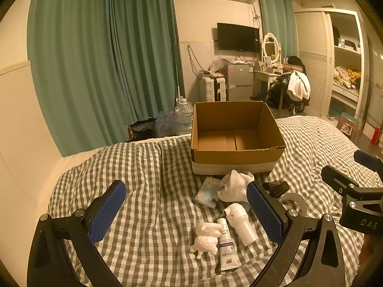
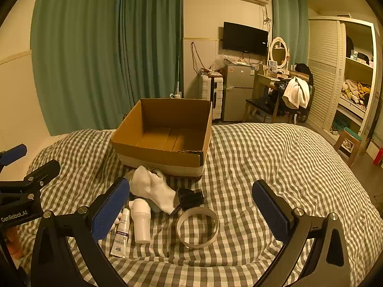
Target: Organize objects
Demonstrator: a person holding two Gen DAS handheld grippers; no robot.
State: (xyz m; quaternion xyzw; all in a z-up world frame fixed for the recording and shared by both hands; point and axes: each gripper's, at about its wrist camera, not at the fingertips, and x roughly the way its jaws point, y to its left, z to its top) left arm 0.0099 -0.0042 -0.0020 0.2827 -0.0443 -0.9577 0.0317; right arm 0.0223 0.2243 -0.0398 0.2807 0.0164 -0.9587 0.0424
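Cardboard box (image 2: 165,138) at 12 o'clock on checked bed (image 2: 275,157), tube (image 2: 122,233), bottle (image 2: 141,222), tape ring (image 2: 197,227) nearer, left gripper (image 1: 186,215) and right gripper (image 2: 191,212) jaws spread wide, holding nothing.

Both grippers (image 1: 185,211) (image 2: 191,209): black frames, silver screws, blue textured jaws.

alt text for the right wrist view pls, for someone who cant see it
An open right gripper hovers over a checked bedspread with small items: a tape ring, white bottle, tube, white cloth and a black object. Behind them sits an empty cardboard box; the left gripper shows at the left edge.
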